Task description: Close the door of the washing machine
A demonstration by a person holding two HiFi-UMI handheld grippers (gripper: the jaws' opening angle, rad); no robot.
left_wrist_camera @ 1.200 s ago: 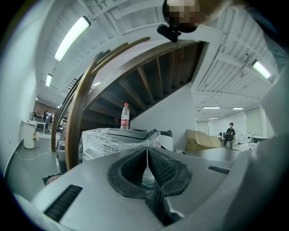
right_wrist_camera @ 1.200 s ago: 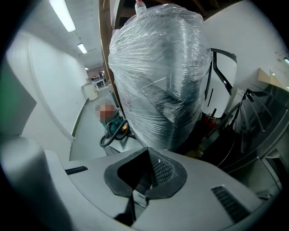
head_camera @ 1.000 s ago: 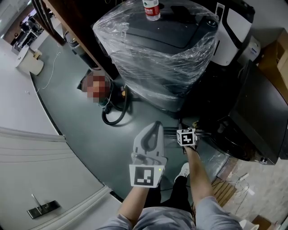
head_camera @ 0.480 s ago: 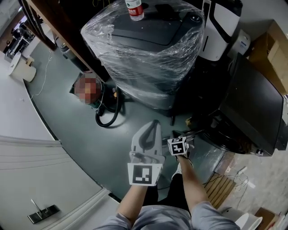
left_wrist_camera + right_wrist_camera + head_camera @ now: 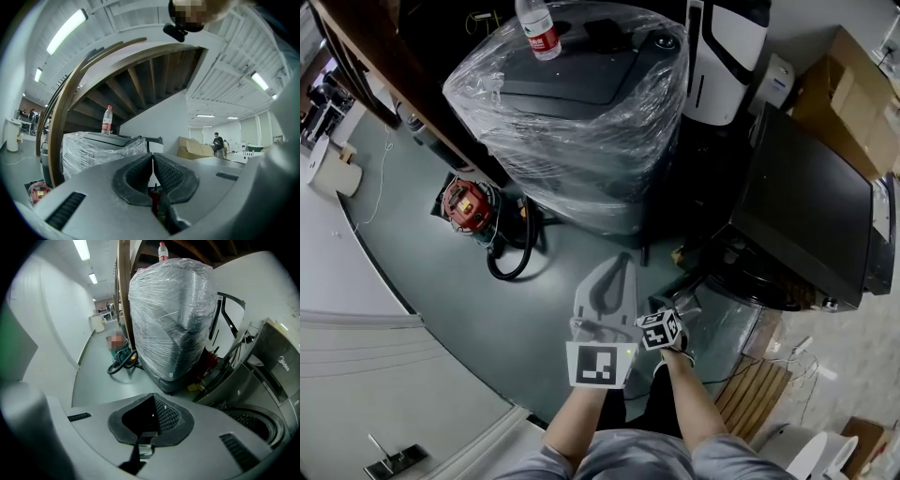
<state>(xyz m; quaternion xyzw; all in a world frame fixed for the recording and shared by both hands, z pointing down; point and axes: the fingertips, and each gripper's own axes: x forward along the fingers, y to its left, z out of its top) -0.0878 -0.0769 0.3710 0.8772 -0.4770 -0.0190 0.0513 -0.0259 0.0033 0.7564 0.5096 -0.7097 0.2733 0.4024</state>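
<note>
The washing machine (image 5: 733, 330) is a grey top-loader at the right, and its dark lid (image 5: 811, 202) stands raised over the drum opening (image 5: 761, 277). In the right gripper view the lid (image 5: 280, 363) leans back above the drum (image 5: 255, 423). My left gripper (image 5: 623, 265) hangs over the floor in the middle, shut and empty, its jaws (image 5: 153, 155) meeting at the tip. Just left of the machine's front is my right gripper (image 5: 153, 398), also shut on nothing. Its marker cube (image 5: 661, 330) shows in the head view, where the jaws are mostly hidden.
A plastic-wrapped appliance (image 5: 572, 103) with a water bottle (image 5: 536, 28) on top stands ahead. A red tool (image 5: 464, 202) and a black hose (image 5: 511, 255) lie on the floor to the left. A white and black unit (image 5: 722, 47), cardboard boxes (image 5: 848, 84) and wooden slats (image 5: 750, 389) surround the washer.
The head view has swung, shifting the scene to the left. My right gripper has drawn back toward my body, away from the washer. The left gripper holds its place.
</note>
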